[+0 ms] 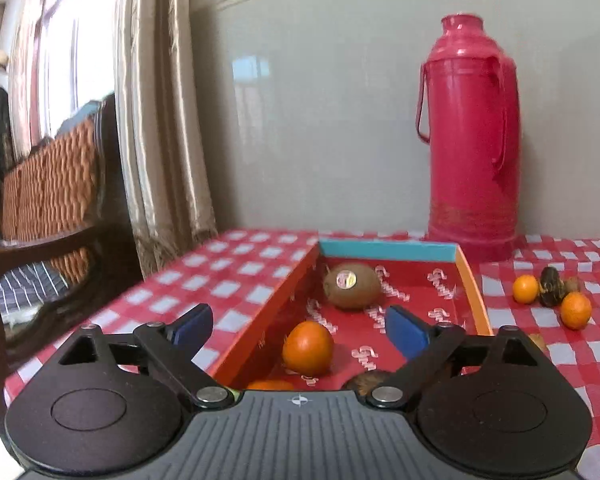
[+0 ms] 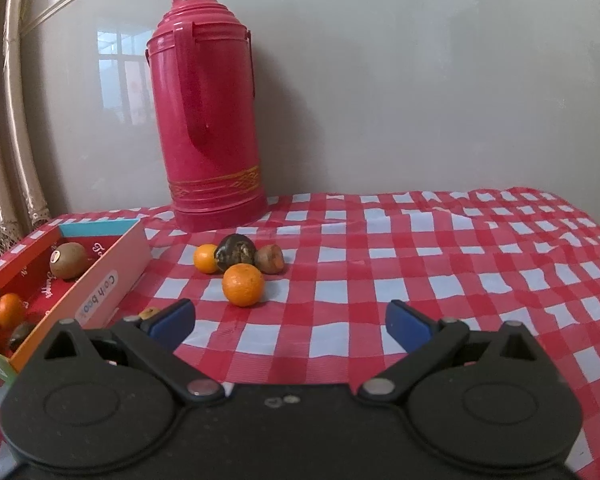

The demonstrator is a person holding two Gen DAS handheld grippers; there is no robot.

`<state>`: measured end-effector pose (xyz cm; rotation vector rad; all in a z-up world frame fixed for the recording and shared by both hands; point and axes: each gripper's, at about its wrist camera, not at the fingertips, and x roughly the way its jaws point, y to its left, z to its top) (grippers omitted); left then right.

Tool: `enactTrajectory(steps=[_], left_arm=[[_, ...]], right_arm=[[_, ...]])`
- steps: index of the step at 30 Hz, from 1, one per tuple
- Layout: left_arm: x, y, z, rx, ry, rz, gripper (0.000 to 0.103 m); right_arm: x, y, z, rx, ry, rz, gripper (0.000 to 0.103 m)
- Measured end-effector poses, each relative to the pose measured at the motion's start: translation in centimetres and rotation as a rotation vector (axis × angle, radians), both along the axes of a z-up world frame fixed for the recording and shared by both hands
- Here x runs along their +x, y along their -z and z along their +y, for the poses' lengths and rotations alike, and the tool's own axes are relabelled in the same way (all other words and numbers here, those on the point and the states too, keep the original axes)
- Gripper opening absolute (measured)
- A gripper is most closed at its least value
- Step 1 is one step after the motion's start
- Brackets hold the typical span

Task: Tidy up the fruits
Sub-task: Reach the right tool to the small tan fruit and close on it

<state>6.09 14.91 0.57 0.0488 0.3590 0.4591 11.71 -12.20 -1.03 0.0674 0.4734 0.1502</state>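
Left gripper (image 1: 298,330) spread wide, empty, over the red box (image 1: 474,292), a mandarin (image 1: 308,348) just below. Right gripper (image 2: 290,326) wide too, facing the near loose mandarin (image 2: 243,290), probably next.

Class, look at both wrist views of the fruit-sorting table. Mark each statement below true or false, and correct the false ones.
1. The kiwi with a sticker lies inside the red box. True.
2. The left gripper is clamped on an orange. False: its jaws stand open with nothing pressed between them; an orange lies in the box below.
3. The pink thermos stands upright on the checked tablecloth by the wall. True.
4. All oranges are already in the box. False: two oranges remain on the cloth beside dark brownish fruits.
5. The right gripper holds a kiwi. False: it is open and empty.
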Motion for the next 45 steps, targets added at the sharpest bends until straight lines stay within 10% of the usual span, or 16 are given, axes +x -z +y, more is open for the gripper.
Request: enactTrajectory(steps=[28, 45], left_arm=[[-1.8, 0.3, 5.0, -0.042, -0.102, 0.009, 0.093], [-3.3, 0.9, 8.6, -0.060, -0.171, 0.028, 0.093]], right_arm=[[1.9, 0.7, 5.5, -0.076, -0.115, 0.000, 0.077], [3.4, 2.1, 10.0, -0.097, -0.214, 0.069, 0.050]])
